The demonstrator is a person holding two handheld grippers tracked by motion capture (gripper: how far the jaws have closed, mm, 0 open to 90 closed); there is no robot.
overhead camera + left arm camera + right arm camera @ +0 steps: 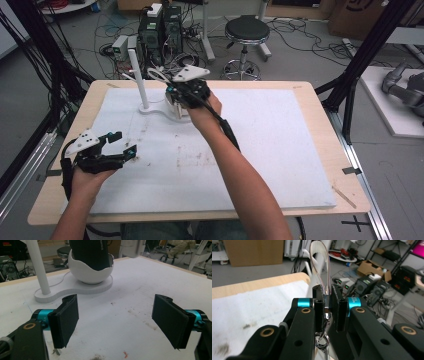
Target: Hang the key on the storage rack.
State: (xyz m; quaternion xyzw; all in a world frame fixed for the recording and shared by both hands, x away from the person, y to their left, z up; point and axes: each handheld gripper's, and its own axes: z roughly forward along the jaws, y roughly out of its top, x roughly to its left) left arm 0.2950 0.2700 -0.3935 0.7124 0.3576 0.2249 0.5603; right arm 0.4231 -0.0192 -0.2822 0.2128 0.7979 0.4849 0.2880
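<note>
Clear strap loop (320,267) clamped in my right gripper (327,312) stands up just beside the white post (139,80) — near its top — while my left gripper (119,143) waits apart, jaws wide.

Quick count of what's on the table — two grippers, the left gripper (119,144) near the left edge and the right gripper (172,89) farther back by the middle. One white stand (150,109) with one upright post (138,75) and one egg-shaped cup (90,271). One looped strap (320,262) with one metal clasp (323,340) — that's pinched in the right one. One white mat (280,150), one wooden table (320,115). One stool (246,31) on the far floor.
</note>
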